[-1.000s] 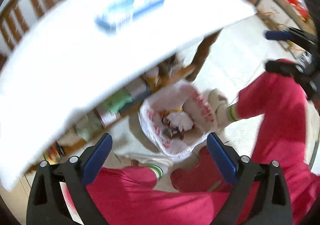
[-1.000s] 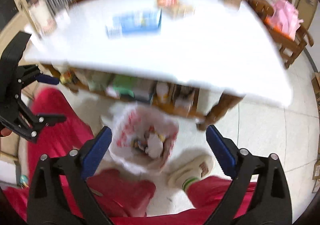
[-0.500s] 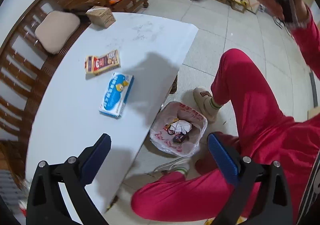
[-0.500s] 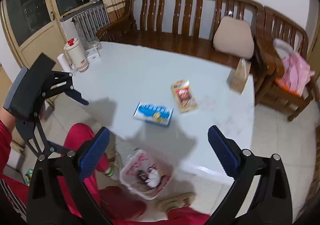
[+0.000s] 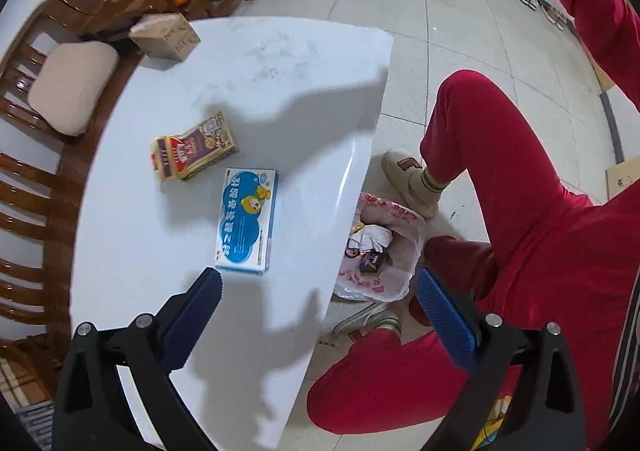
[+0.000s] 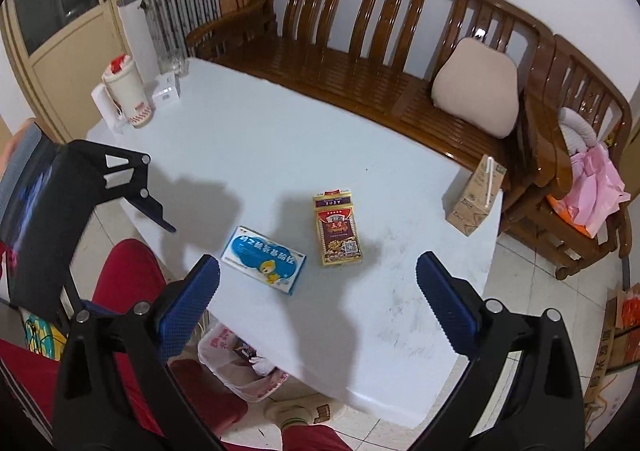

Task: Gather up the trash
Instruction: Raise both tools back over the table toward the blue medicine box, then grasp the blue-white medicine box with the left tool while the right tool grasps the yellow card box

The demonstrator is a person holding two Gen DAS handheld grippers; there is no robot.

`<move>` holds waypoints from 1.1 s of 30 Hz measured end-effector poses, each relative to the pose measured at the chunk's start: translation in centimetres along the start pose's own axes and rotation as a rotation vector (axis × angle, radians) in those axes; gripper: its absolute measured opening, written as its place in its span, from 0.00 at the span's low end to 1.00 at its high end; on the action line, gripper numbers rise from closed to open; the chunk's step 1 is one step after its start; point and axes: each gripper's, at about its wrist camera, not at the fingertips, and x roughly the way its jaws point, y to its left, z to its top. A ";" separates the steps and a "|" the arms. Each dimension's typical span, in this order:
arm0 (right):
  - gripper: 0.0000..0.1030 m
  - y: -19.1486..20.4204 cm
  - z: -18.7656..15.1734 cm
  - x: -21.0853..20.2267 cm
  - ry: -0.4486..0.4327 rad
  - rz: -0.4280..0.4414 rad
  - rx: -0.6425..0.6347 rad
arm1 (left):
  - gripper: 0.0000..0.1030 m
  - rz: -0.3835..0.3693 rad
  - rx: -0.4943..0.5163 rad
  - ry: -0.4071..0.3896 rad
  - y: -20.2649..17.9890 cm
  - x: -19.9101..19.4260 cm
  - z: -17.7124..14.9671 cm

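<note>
Both cameras have swung up from the bag under the table to look down on the tabletop, and the blur is gone. Left gripper (image 5: 320, 291) and right gripper (image 6: 318, 279) each stand wide open and hold nothing. Nearest, at 6 o'clock in the right view, the trash bag (image 6: 240, 371) sits on the floor half under the table (image 6: 400, 311) edge, already part full, between the person's red trouser legs. On the table, the blue box (image 6: 264, 259) lies just past the right gripper's left finger, at 11 o'clock; the gold box (image 6: 337, 227) lies just beyond, at 12. Farther, at 2 o'clock, a brown carton (image 6: 474, 197) stands at the far corner. Risk, as I judge it: either flat box could skid on the slick top if pinched off-centre, and the bag's mouth, tucked under the edge, could be missed.
</note>
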 end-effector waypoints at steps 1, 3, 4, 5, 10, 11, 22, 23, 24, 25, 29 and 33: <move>0.93 -0.2 0.3 0.8 0.014 0.001 -0.002 | 0.92 -0.014 -0.008 0.005 0.6 0.7 0.3; 0.93 -0.7 0.7 2.6 0.047 0.003 -0.008 | 0.92 -0.038 -0.028 0.023 1.7 2.1 0.7; 0.93 -0.9 0.8 3.6 0.064 0.007 -0.012 | 0.92 -0.048 -0.034 0.032 2.3 2.7 0.8; 0.93 -1.1 0.9 4.4 0.078 0.011 -0.017 | 0.92 -0.056 -0.039 0.039 2.7 3.2 0.9; 0.93 -2.1 1.3 8.5 0.144 0.022 -0.026 | 0.92 -0.099 -0.064 0.050 4.8 5.5 1.2; 0.93 -2.4 1.4 9.4 0.158 0.026 -0.021 | 0.92 -0.103 -0.069 0.053 5.2 5.9 1.2; 0.93 -3.6 0.7 17.4 0.282 0.036 -0.032 | 0.92 -0.163 -0.104 0.082 8.3 10.7 0.9; 0.93 -3.6 0.6 18.0 0.289 0.036 -0.033 | 0.92 -0.167 -0.115 0.086 8.6 11.2 0.9; 0.93 -3.7 0.5 18.8 0.302 0.042 -0.031 | 0.92 -0.181 -0.133 0.091 9.0 11.7 0.8; 0.93 -3.8 0.3 19.5 0.314 0.048 -0.027 | 0.92 -0.188 -0.141 0.091 9.2 11.9 0.8; 0.93 -4.1 -0.1 21.6 0.347 0.053 -0.016 | 0.92 -0.205 -0.145 0.086 9.7 12.9 0.7; 0.93 -4.2 -0.4 22.9 0.360 0.055 -0.013 | 0.92 -0.206 -0.137 0.100 10.0 13.9 0.7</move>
